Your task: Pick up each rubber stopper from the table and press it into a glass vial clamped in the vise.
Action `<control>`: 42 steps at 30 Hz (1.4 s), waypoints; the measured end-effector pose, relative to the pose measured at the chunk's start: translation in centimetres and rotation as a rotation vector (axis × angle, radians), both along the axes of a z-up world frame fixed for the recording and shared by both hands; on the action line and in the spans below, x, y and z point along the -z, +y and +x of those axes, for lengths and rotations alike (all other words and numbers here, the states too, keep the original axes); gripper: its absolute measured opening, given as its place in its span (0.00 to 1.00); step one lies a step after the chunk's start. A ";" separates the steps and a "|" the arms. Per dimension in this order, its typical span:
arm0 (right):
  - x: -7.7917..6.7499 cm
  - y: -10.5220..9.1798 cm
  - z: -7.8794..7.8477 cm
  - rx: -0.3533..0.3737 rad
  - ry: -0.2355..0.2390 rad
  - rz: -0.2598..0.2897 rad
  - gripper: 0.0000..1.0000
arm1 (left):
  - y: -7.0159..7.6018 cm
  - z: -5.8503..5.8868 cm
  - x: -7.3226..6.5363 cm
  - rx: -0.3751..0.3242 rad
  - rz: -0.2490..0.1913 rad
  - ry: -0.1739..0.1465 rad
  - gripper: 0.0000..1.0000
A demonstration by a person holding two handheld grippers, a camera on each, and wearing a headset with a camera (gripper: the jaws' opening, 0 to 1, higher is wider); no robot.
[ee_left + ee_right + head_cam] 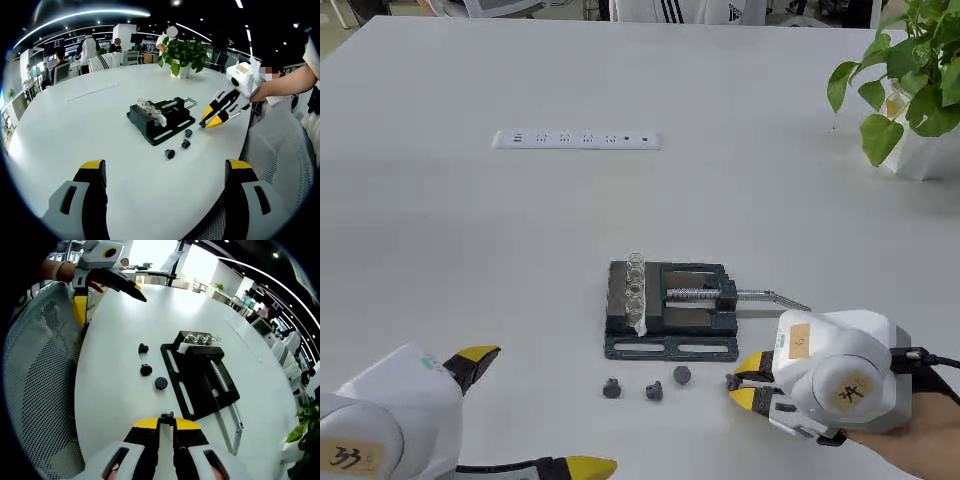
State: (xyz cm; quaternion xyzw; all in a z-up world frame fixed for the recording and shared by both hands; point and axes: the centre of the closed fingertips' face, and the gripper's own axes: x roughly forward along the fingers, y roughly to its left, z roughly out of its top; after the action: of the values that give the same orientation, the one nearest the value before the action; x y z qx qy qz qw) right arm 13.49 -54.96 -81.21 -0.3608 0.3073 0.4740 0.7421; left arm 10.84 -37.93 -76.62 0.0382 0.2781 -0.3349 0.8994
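A black vise (670, 312) stands mid-table and clamps a row of clear glass vials (636, 288). In front of it lie three dark rubber stoppers (611, 388) (653, 390) (682, 375). My right gripper (740, 381), low at the right, is shut on a fourth stopper (731, 380), which sits between the yellow tips in the right gripper view (166, 417). At the lower left my left gripper (535, 410) is open and holds nothing. In the left gripper view the vise (160, 120) and loose stoppers (170, 153) lie ahead of the jaws, well beyond them.
A white power strip (576, 139) lies at the back of the table. A potted plant (910, 90) in a white pot stands at the far right. A mesh chair (40, 390) sits beside the table's near edge. The vise's handle (770, 297) sticks out to the right.
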 end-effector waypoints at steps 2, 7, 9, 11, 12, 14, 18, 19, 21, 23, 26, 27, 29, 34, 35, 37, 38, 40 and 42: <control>-1.2 0.4 0.3 -0.009 -0.038 0.018 0.06 | 0.0 0.1 -0.1 -0.001 -0.006 0.000 0.99; -4.6 0.9 1.5 -0.065 -0.210 0.001 0.06 | -0.2 1.3 -1.0 -0.051 -0.103 0.027 0.99; -5.9 1.2 1.4 -0.062 -0.225 0.018 0.06 | -0.3 1.9 -1.6 -0.057 -0.126 0.024 0.98; -7.1 1.2 1.6 -0.075 -0.270 -0.006 0.06 | -1.0 2.4 -2.5 -0.047 -0.142 0.009 0.96; -7.8 1.2 1.9 -0.079 -0.314 -0.016 0.06 | -1.3 2.5 -2.7 -0.044 -0.145 0.008 0.95; -8.6 1.6 1.5 -0.096 -0.320 -0.005 0.06 | -2.0 2.9 -3.2 -0.032 -0.167 0.014 0.95; -10.5 2.2 1.4 -0.131 -0.379 -0.002 0.06 | -3.4 3.3 -4.3 0.002 -0.205 0.023 0.92; -11.0 2.4 1.2 -0.146 -0.388 -0.003 0.06 | -3.8 3.4 -4.6 0.018 -0.208 0.022 0.92; -12.0 2.9 1.1 -0.166 -0.416 0.016 0.06 | -4.7 3.6 -5.3 0.034 -0.252 0.040 0.91; -12.4 3.3 0.8 -0.189 -0.420 0.023 0.06 | -5.2 3.7 -5.7 0.049 -0.278 0.055 0.86; -13.1 4.1 0.1 -0.235 -0.423 0.058 0.06 | -6.5 3.5 -6.6 0.106 -0.331 0.081 0.76; -13.5 4.3 0.1 -0.252 -0.455 0.056 0.06 | -7.1 3.3 -7.0 0.134 -0.359 0.098 0.72; -13.6 4.6 -0.2 -0.273 -0.458 0.054 0.06 | -7.5 3.3 -7.4 0.157 -0.387 0.113 0.64; -14.3 5.3 -0.9 -0.310 -0.468 0.079 0.06 | -8.5 3.0 -8.2 0.196 -0.485 0.185 0.42; -14.4 5.4 -1.0 -0.314 -0.474 0.081 0.06 | -8.6 2.9 -8.3 0.203 -0.500 0.197 0.37; -14.6 5.6 -1.2 -0.327 -0.477 0.080 0.06 | -8.9 2.7 -8.4 0.219 -0.519 0.221 0.32; -14.7 5.7 -1.3 -0.332 -0.480 0.083 0.06 | -9.0 2.6 -8.5 0.226 -0.525 0.222 0.30; -14.8 6.0 -1.6 -0.343 -0.477 0.089 0.06 | -9.4 2.5 -8.8 0.242 -0.537 0.221 0.28; -14.9 6.3 -1.7 -0.356 -0.482 0.089 0.06 | -9.8 2.5 -9.3 0.251 -0.573 0.235 0.23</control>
State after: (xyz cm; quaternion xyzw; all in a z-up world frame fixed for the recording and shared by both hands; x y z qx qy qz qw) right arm 11.78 -48.67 -66.35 -0.4784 0.0333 0.5103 0.7139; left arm 13.32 -47.76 -67.28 -0.2214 0.2677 -0.5099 0.7870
